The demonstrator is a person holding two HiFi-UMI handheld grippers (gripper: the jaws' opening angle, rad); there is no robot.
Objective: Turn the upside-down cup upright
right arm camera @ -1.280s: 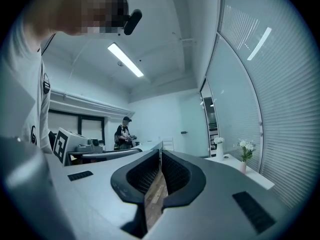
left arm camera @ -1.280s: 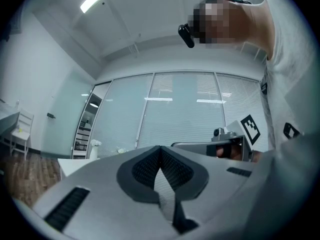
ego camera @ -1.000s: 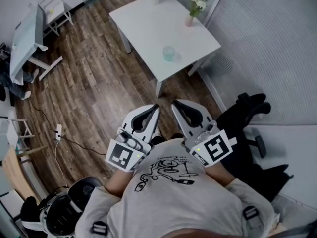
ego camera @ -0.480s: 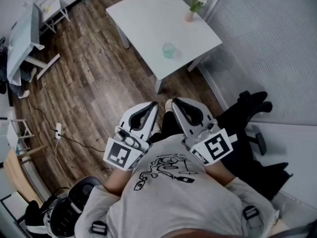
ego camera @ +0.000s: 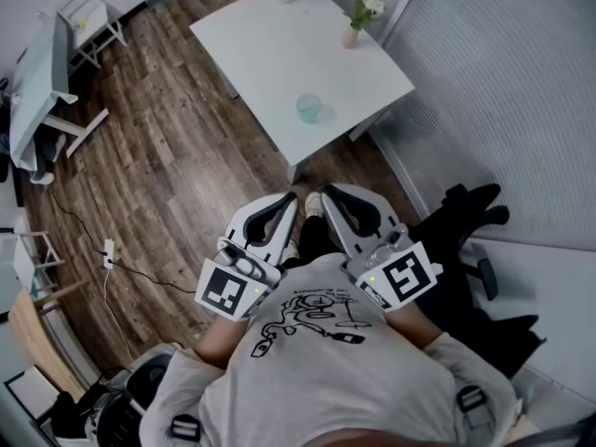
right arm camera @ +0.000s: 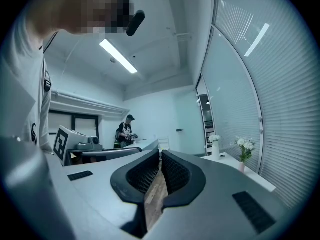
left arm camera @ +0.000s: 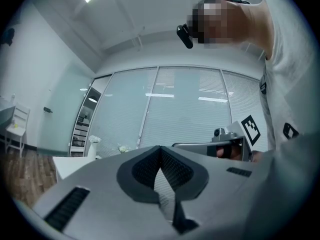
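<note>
From the head view, the left claw [ego camera: 292, 201] and the right claw [ego camera: 328, 195] sit side by side close to our chest. Both point level toward the white table [ego camera: 251, 49]. The cup [ego camera: 309, 108], pale and see-through, stands on that table near its closest corner. It is straight ahead of the two claws, well apart from them and roughly on the line that runs out between their tips. Its long axis is vertical. We cannot tell from here which end its mouth is on. Neither hand looks clearly nearer, so we judge either could take it from the side. The small flower vase [ego camera: 351, 36] stands further beyond the cup.

In the left gripper view, the left claw [left arm camera: 160, 150] is clenched with nothing between its pads. The cup does not show. The right claw [left arm camera: 231, 143] sits just beside it.

In the right gripper view, the right claw [right arm camera: 160, 154] is also clenched and empty. The flower vase [right arm camera: 243, 157] lies ahead and to its right, and again there is no cup. Both claws would need to open before any grasp.
</note>
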